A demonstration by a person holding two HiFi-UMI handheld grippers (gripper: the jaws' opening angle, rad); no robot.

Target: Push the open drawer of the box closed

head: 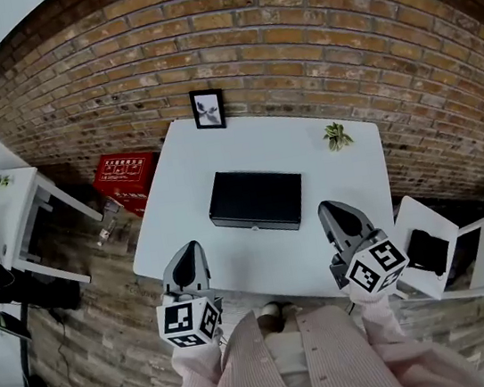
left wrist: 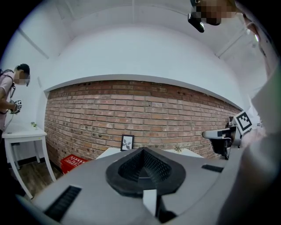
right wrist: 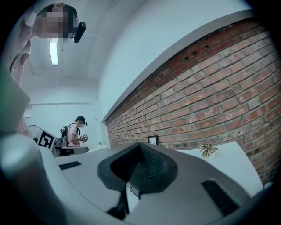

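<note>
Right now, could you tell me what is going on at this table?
A person holds a gripper in each hand at the near edge of the white table. The left gripper and right gripper are both shut, empty, and apart from the black box in the table's middle. Nothing touches the box yet.

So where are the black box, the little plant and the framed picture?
black box (head: 255, 197), head view, middle of its lid.
plant (head: 336, 135), head view, its leaves.
framed picture (head: 208, 109), head view, its centre.
</note>
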